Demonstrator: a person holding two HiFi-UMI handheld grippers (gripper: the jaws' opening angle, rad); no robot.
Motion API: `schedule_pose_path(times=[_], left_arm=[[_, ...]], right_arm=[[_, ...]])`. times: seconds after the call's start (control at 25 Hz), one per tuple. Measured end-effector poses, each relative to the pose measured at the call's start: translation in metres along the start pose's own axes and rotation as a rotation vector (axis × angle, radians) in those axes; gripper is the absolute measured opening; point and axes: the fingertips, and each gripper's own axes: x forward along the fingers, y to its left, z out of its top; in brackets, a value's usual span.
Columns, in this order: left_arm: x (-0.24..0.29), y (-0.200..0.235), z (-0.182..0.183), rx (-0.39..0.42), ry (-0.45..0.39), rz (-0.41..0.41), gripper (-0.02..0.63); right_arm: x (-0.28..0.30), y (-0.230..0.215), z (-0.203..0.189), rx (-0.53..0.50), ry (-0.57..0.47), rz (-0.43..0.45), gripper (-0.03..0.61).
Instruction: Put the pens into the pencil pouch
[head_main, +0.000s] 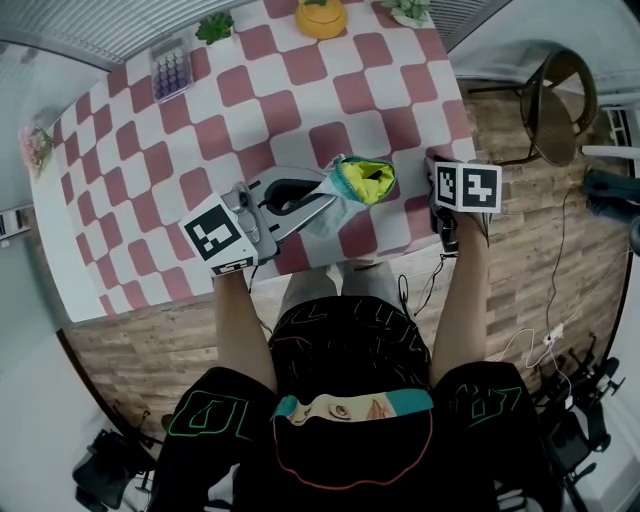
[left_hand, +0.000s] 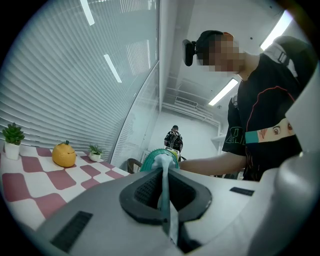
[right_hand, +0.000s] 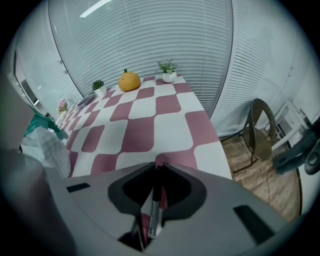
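Over the counter's (head_main: 200, 110) near edge, the open-mouthed pouch (head_main: 362, 182) hangs pinched in the left gripper's (head_main: 322, 203) closed jaws. Beside it, the right gripper's (right_hand: 157, 170) jaws clasp a pen (right_hand: 154, 210) lengthwise, with the pouch mouth to their left.

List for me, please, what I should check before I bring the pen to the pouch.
1. Pen gripped: ok. The right gripper has its jaws closed on the pen.
2. Pouch held: ok. The left gripper is shut on the fabric of the pouch.
3. Mouth open: ok. The yellow lining shows in the head view.
4. Pen aimed at the mouth: not ok. The right gripper points down at the table, and the pouch is off to its left.
5. Pens already inside the pouch: cannot tell, as the inside is hidden.
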Motion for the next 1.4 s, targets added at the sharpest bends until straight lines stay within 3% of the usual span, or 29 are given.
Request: schedule_pose_path(times=[0.16, 0.32, 0.84, 1.4], left_arm=[[0.002, 0.0, 0.0, 0.002, 0.002, 0.002, 0.003], [0.004, -0.002, 0.002, 0.012, 0.005, 0.015, 0.003], [0.024, -0.006, 0.018, 0.067, 0.006, 0.048, 0.003], [0.062, -0.005, 0.039, 0.155, 0.016, 0.063, 0.003]], right_arm=[[0.001, -0.002, 0.001, 0.032, 0.008, 0.008, 0.046], [-0.007, -0.002, 0.008, 0.092, -0.048, 0.059, 0.046], [-0.055, -0.008, 0.058, 0.125, -0.298, 0.17, 0.044], [-0.135, -0.019, 0.129, 0.095, -0.647, 0.351, 0.044]])
